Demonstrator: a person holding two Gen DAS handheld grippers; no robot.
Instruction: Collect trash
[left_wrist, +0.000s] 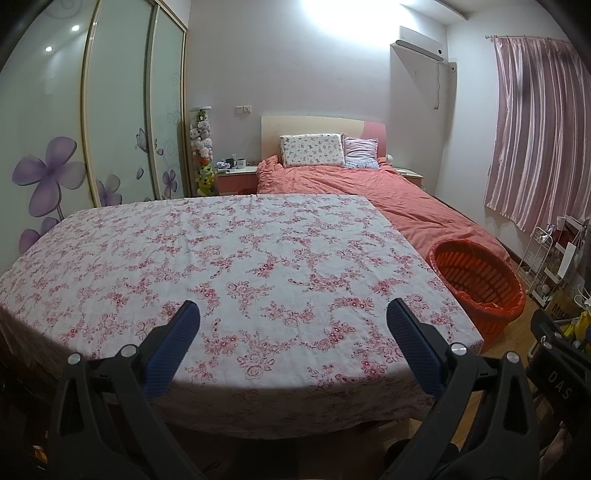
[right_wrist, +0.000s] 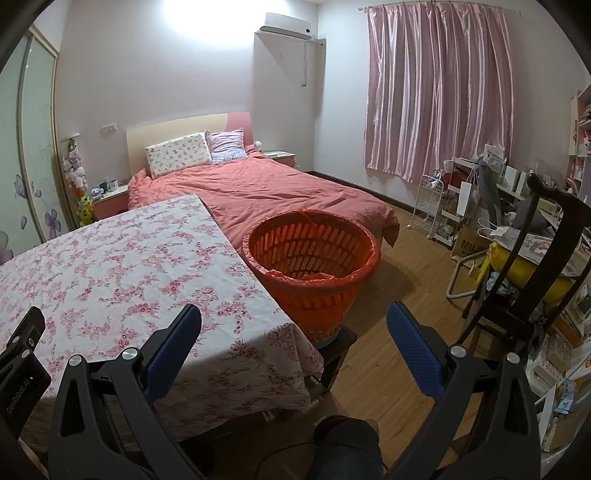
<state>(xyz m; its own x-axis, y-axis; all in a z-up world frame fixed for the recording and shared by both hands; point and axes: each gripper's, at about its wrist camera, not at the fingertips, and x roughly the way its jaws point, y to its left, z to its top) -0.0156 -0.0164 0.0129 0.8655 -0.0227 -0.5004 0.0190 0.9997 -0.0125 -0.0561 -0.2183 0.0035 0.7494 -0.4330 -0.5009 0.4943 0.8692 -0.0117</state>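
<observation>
An orange slatted basket (right_wrist: 314, 258) lined with an orange bag stands on a low stool at the table's right side; it also shows in the left wrist view (left_wrist: 480, 280). The table (left_wrist: 221, 266) wears a white cloth with pink flowers; it also shows in the right wrist view (right_wrist: 122, 266). No trash shows on the cloth. My left gripper (left_wrist: 293, 321) is open and empty above the table's near edge. My right gripper (right_wrist: 293, 325) is open and empty, above the table's right corner, short of the basket.
A bed with a coral duvet (right_wrist: 258, 188) lies behind the table. A dark wooden chair (right_wrist: 532, 266) and cluttered shelves (right_wrist: 461, 206) stand at the right. A wardrobe with flower doors (left_wrist: 110, 129) is at the left. Wooden floor (right_wrist: 406, 295) lies right of the basket.
</observation>
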